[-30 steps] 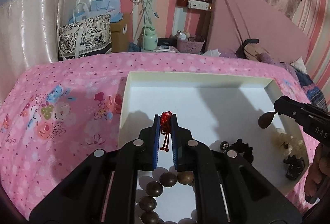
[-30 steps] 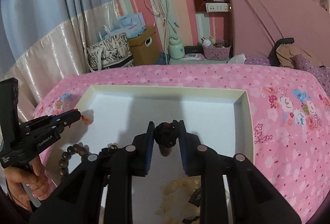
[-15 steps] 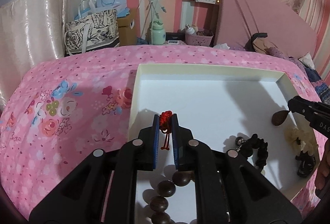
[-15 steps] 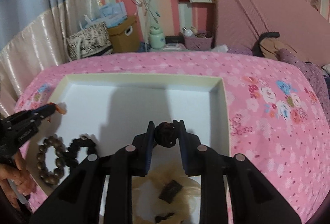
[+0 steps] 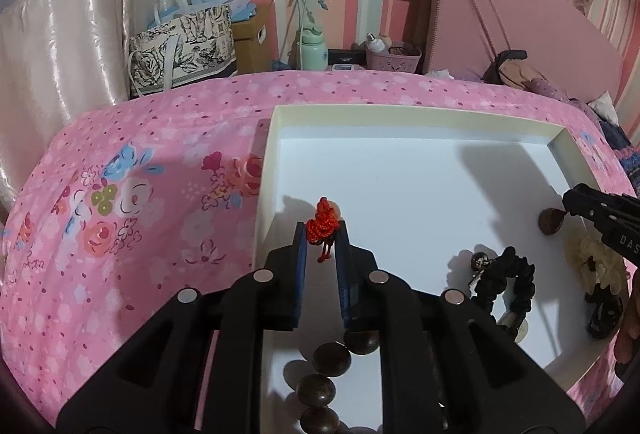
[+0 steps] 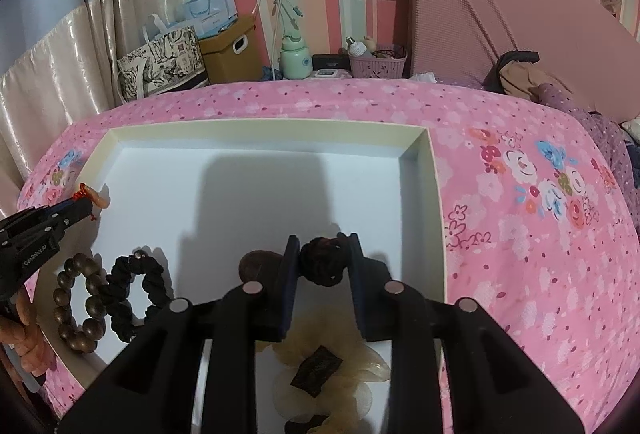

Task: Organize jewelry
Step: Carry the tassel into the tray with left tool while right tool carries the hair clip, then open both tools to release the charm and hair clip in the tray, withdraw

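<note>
A shallow white tray lies on the pink floral bed. My left gripper is shut on a red knotted cord charm, held over the tray's left part; it shows in the right wrist view. My right gripper is shut on a dark brown knotted cord with a brown pendant hanging beside it, over the tray's right part. In the tray lie a brown bead bracelet, a black scrunchie and a cream scrunchie.
The bed cover surrounds the tray. Beyond the bed's far edge stand a printed tote bag, a cardboard box, a green bottle and a small basket. A pink wedge board leans at the back right.
Both grippers have drawn back and risen a little with their pieces still held. The bead bracelet and black scrunchie now show further left in the right wrist view.
</note>
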Available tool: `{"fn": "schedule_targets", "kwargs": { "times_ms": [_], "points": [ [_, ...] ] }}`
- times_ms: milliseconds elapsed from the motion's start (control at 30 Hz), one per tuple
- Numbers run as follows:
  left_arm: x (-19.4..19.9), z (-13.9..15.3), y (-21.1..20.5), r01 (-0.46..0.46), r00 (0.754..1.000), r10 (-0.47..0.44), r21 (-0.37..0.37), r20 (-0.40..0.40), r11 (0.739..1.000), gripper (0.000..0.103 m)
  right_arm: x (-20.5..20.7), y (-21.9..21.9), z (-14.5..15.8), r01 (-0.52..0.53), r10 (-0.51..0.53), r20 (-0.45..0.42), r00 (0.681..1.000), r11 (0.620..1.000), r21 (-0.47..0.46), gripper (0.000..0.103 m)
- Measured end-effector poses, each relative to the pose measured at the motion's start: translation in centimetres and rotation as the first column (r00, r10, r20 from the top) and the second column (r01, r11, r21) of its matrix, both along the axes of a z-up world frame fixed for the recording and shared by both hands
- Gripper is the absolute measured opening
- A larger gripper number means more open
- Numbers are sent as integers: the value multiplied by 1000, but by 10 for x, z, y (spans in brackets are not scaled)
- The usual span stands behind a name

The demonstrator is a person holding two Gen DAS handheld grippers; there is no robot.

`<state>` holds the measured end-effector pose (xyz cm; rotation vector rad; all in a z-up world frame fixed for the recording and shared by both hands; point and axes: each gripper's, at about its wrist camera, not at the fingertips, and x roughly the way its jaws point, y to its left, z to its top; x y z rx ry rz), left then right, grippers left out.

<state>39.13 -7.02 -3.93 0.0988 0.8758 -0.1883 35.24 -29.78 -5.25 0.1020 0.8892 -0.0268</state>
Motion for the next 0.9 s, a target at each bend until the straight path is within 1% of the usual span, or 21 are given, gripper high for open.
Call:
{"fn": "schedule_targets", "kwargs": {
  "times_ms": [100, 133, 167, 233, 267, 300, 333, 367, 433, 467, 533, 600, 733, 833, 900],
  "points": [
    [0, -1, 0, 1, 1000, -1, 2, -3, 1000, 13, 0, 0, 0, -1, 1, 0, 1000, 1000, 2, 26],
    [0, -1, 0, 0, 1000, 0, 6, -4, 1000, 15, 1, 1, -1, -1, 1, -3, 1000, 1000, -2, 26],
    [0, -2, 0, -4, 1000, 4, 11, -3, 1000, 22, 2, 2, -2, -1, 1, -5, 1000, 1000, -5, 26],
    [0, -1, 0, -4, 1000, 4, 7, -4, 1000, 28, 2, 2, -2, -3, 3, -9, 1000, 1000, -6, 31],
    [-1, -1, 0, -1, 1000, 1, 0, -7, 1000, 31, 2, 2, -1, -2, 2, -6, 1000, 1000, -4, 37],
    [-1, 1, -1, 2, 1000, -2, -5, -7, 1000, 33, 0, 0, -1, -1, 1, -4, 1000, 1000, -4, 40],
    [-2, 1, -1, 4, 1000, -4, -9, -6, 1000, 36, 0, 1, 0, 0, 0, 2, 1000, 1000, -2, 41],
    [-3, 2, -1, 6, 1000, -6, -14, -5, 1000, 44, 0, 0, 1, 1, -1, 4, 1000, 1000, -3, 42],
    [-4, 8, 0, -3, 1000, 3, -23, 15, 1000, 58, -2, -1, 3, 5, -5, 18, 1000, 1000, 0, 47],
    [-5, 11, 2, 1, 1000, 0, -43, 18, 999, 58, -3, -2, 5, 6, -6, 27, 1000, 1000, 4, 49],
    [-6, 18, 6, 3, 1000, -1, -83, 20, 997, 58, -6, -3, 11, 8, -8, 47, 999, 1000, 11, 49],
    [-8, 27, 10, -2, 999, 5, -103, 35, 995, 58, -10, -5, 22, 13, -14, 78, 997, 1000, 19, 49],
    [-15, 45, 17, -17, 997, 24, -91, 78, 996, 58, -24, -9, 47, 24, -30, 139, 990, 999, 41, 49],
    [-20, 62, 31, -41, 994, 52, -120, 94, 992, 58, -41, -12, 73, 32, -39, 201, 979, 999, 41, 49],
    [-26, 76, 36, -51, 991, 65, -117, 114, 992, 59, -58, -13, 91, 46, -55, 244, 968, 998, 42, 49]
  ]
}}
